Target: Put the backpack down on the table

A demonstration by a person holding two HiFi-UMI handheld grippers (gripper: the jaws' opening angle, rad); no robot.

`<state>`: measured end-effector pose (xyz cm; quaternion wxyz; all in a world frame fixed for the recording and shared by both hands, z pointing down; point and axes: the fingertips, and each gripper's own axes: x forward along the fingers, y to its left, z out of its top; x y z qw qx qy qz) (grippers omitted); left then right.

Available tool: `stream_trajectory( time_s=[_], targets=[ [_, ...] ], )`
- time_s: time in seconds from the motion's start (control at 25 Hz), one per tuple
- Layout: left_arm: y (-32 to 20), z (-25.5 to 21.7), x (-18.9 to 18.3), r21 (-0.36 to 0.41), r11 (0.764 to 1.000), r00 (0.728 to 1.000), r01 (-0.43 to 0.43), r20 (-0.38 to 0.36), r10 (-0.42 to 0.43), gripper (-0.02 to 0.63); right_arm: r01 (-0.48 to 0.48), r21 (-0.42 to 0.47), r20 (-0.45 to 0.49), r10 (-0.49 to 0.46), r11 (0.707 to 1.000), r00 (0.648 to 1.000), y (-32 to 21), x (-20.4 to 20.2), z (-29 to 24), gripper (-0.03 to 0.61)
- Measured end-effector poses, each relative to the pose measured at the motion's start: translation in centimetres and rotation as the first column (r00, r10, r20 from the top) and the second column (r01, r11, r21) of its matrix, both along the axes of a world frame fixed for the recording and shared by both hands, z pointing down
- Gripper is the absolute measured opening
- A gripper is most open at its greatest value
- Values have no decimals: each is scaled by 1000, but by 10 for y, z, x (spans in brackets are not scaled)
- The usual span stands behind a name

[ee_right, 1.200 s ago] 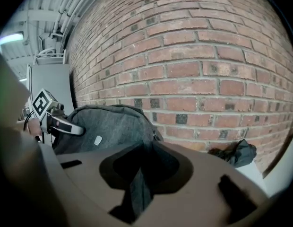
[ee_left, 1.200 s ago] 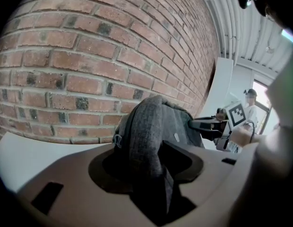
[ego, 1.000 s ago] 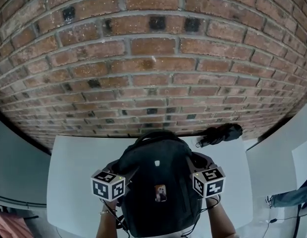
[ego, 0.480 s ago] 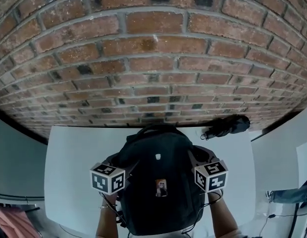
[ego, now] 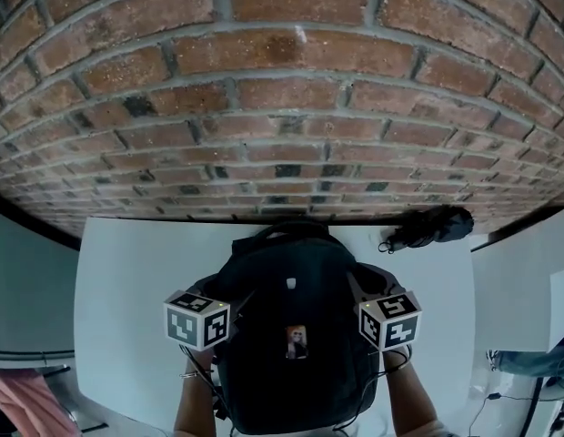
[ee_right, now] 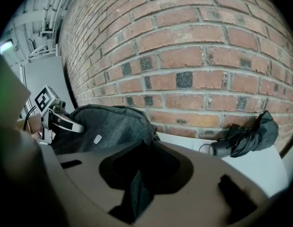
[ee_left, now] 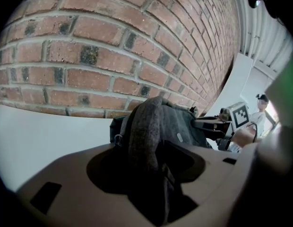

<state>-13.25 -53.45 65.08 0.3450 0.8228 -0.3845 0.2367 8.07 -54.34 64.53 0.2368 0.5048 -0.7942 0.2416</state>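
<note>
At the left, the left gripper [ego: 214, 321] has a thick padded fold of the dark grey fabric backpack [ego: 296, 280] between its jaws. They stand wide and have just been opening a little, yet the fold fills the gap and looks gripped. The backpack is in the middle, over the near part of the white table [ego: 127, 280], with its top handle toward the red brick wall [ego: 282, 107]. At its right side, the right gripper [ego: 375, 317] is closed narrowly on a thin strip of the same fabric. At the far right lies a folded black umbrella [ego: 432, 228], well apart. I judge the task almost done. The bag is low, but I cannot tell whether its bottom rests on the table. What is left is to settle it and let go.
</note>
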Motion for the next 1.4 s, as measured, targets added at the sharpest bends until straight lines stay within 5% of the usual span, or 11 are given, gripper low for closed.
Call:
stream_trajectory(
  time_s=[1.0, 1.24, 1.4],
  targets=[
    [-8, 46, -11, -98, 994, 999, 46, -22, -48, 275, 31, -67, -33, -33, 997, 999, -11, -6, 43, 70],
    [-8, 38, -16, -99, 991, 994, 85, -55, -90, 279, -45, -62, 96, 51, 997, 994, -12, 6, 36, 156],
    [-10, 28, -24, -96, 986, 983, 134, -112, -145, 293, -59, -41, 102, 63, 997, 993, -10, 9, 28, 173]
  ],
)
